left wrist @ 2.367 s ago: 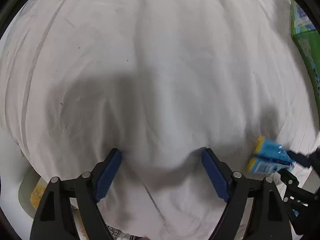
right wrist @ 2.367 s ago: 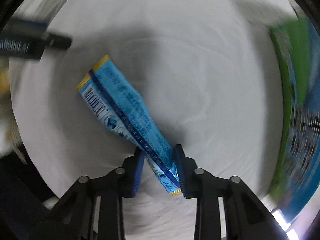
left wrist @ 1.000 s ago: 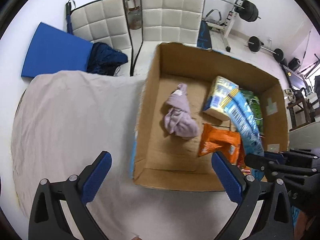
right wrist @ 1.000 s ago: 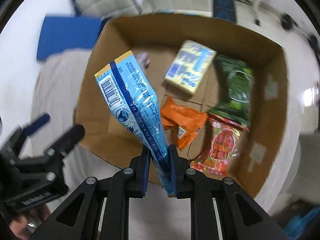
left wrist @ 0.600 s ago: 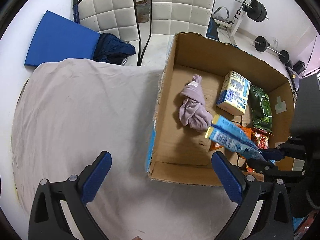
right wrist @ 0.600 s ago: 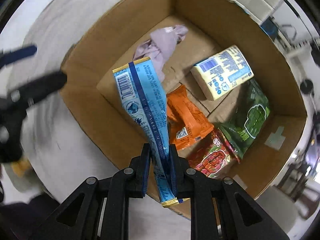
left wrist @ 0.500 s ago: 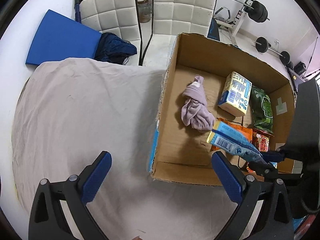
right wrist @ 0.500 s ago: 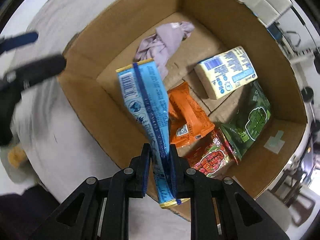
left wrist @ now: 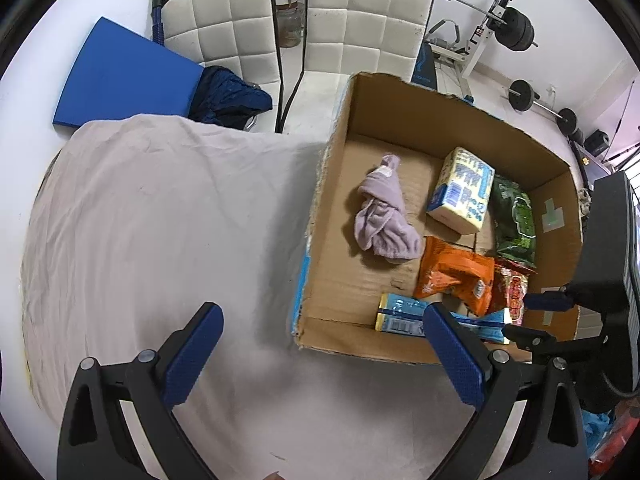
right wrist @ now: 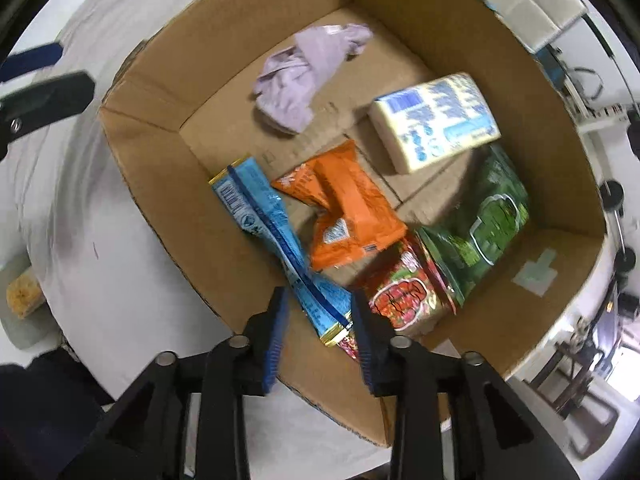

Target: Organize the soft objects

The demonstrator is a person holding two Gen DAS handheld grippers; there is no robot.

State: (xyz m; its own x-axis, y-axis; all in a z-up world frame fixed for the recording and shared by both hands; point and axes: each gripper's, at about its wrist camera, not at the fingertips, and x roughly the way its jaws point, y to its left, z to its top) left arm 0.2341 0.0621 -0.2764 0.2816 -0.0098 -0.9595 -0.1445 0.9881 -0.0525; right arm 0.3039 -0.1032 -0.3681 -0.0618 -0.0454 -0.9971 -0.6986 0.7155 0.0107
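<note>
Blue packet (right wrist: 276,240) now lies in the box (right wrist: 160,168), right claw (right wrist: 316,312) opening, left claw (left wrist: 320,352) spread wide.

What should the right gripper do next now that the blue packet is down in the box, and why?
Probably lift the right gripper straight up out of the cardboard box. Its jaws are opening and the blue packet lies on the box floor beside the orange packet, its tail end between the pads but no longer pinched, so rising should leave it there.

The blue packet's (left wrist: 404,314) far end is hidden behind the left tool's finger (left wrist: 452,356) there.
</note>
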